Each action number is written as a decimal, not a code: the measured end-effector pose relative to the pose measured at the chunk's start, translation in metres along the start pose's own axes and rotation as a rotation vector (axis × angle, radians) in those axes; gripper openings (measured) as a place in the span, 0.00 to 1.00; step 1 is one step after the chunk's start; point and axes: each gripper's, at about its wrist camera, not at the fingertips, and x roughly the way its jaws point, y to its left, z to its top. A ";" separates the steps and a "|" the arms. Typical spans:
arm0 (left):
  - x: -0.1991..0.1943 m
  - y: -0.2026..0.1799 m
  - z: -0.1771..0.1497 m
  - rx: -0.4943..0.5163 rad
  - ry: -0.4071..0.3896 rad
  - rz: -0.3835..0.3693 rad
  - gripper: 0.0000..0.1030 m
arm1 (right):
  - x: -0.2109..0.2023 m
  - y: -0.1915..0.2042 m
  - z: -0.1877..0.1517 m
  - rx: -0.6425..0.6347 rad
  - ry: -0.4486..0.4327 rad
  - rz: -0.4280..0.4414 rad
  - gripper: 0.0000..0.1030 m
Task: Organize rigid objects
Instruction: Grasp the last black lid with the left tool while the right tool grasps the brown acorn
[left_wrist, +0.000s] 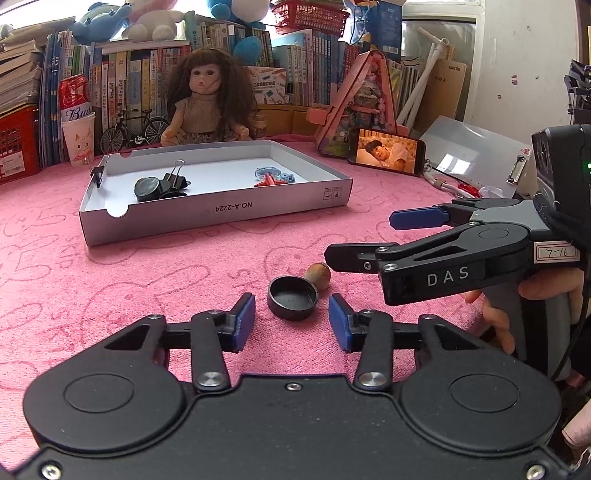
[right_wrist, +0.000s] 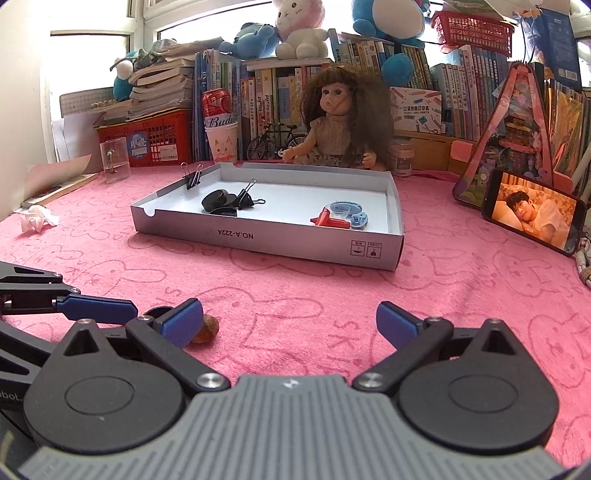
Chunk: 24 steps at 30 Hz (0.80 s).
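A black round cap (left_wrist: 292, 297) lies open side up on the pink cloth, with a brown nut (left_wrist: 318, 276) touching its far right side. My left gripper (left_wrist: 291, 323) is open, its blue pads either side of the cap's near edge, not touching. My right gripper (left_wrist: 364, 240) is open and empty, just right of the nut. In the right wrist view my right gripper (right_wrist: 288, 323) is open; the nut (right_wrist: 207, 330) lies by its left finger, the cap (right_wrist: 157, 313) mostly hidden behind it.
A white cardboard tray (left_wrist: 221, 210) holds black caps, binder clips (left_wrist: 176, 179), and red and blue plastic pieces (left_wrist: 272, 177). Behind it sit a doll (left_wrist: 208, 99), a phone (left_wrist: 386, 149), a clipboard (left_wrist: 476, 155), books and red baskets.
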 end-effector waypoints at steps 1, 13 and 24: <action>0.001 0.000 0.000 0.000 -0.001 0.003 0.37 | 0.000 0.000 0.000 0.000 0.001 0.000 1.00; 0.002 0.001 0.001 -0.010 -0.018 0.057 0.25 | 0.002 0.003 -0.003 -0.024 0.001 -0.009 1.00; -0.001 0.012 -0.001 -0.037 -0.031 0.111 0.25 | 0.007 0.024 -0.012 -0.123 0.031 0.006 0.95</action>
